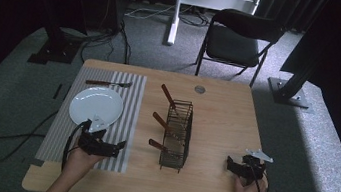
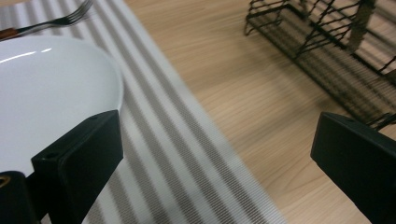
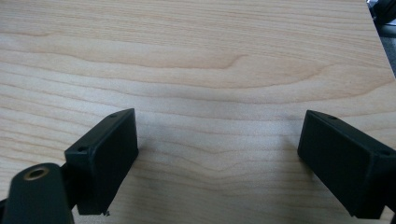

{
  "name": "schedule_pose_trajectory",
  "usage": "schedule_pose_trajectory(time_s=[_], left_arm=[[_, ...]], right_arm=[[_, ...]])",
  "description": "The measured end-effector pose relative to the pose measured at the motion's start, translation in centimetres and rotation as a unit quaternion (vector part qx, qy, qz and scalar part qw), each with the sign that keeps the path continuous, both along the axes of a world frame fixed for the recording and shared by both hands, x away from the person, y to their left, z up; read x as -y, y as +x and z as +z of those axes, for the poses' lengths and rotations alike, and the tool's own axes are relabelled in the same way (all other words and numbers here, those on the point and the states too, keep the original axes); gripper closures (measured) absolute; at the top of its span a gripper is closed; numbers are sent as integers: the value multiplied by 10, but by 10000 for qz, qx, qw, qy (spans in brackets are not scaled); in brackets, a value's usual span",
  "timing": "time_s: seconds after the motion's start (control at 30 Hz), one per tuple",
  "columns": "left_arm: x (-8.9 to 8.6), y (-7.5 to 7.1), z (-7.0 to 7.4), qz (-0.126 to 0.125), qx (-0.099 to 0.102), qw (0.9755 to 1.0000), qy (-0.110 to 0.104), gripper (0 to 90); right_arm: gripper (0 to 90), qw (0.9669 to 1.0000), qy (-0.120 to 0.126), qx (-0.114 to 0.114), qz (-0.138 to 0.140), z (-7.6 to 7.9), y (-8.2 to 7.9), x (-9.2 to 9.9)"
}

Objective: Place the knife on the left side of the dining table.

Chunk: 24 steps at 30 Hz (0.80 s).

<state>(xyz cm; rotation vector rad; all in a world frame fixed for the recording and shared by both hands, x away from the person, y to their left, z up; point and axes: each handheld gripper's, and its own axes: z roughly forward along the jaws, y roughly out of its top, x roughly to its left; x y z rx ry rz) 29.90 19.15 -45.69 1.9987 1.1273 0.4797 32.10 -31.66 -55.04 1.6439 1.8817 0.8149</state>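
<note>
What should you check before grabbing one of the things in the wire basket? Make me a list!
1. Left gripper open, nothing between its fingers: ok.
2. Right gripper open and empty: ok.
3. Wire basket upright on the table: ok.
4. Three wooden handles stick out of the basket toward the left gripper: ok.
5. Plate bare, fork beyond it on the striped mat: ok.
6. Which utensil each handle belongs to: cannot tell.

Left hand-held gripper [image 1: 120, 145]: black body, two blocky matte-black jaws with small screw holes, brass-coloured fastener near the base, grey three-cornered plate [image 1: 98, 124] on top, black cable [image 1: 6, 139] trailing off the desk. Right hand-held gripper [image 1: 229, 163]: same black build, grey plate [image 1: 258, 154], black cable. Forearms bare.
</note>
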Motion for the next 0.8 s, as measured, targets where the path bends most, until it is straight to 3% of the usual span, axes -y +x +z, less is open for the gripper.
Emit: schedule_pose_trajectory(time_s=[0.1,0.2,0.43,0.6,0.8], left_arm=[[8,4,6,-116,5,9999,-58,24],[16,8,12,-203,75,9998,26,24],[28,18,28,-377,134,9990,-210,24],[36,23,41,-461,211,9985,-182,24],[44,32,56,-538,203,9976,-376,24]], right_arm=[[114,10000,0,1,0,0,0,0],[114,10000,0,8,2,0,0,0],[115,10000,1,7,0,0,0,0],[115,10000,2,7,-1,0,0,0],[116,10000,10,6,-10,0,0,0]])
